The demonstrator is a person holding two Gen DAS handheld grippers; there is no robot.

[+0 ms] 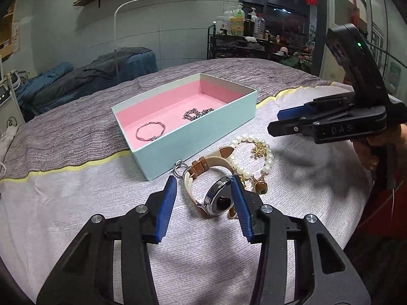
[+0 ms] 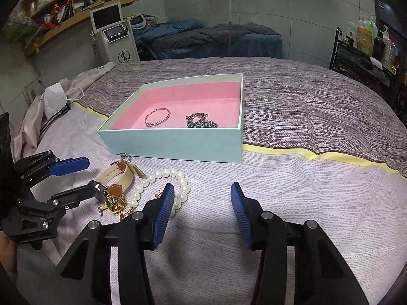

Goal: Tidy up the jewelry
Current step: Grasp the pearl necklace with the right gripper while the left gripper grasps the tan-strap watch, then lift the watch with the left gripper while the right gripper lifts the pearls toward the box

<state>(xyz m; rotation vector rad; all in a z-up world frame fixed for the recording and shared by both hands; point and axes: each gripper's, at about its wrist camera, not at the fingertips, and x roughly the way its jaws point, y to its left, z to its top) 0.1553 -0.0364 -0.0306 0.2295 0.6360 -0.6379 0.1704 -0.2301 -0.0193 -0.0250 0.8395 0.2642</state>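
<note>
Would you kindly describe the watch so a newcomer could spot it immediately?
Find the pale blue box on the bed. Just before its near wall lies a jewelry pile; the watch is the piece with a round silver case and cream-and-tan strap, unlike the pearl bracelet beside it.

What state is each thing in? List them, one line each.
box: open, no lid on.
thin bangle: lying inside the box.
chain bracelet: heaped inside the box.
watch: outside the box, between the jaws, ungripped.
pearl bracelet: outside, on the bedspread.
left gripper: open.
right gripper: open, empty.
</note>
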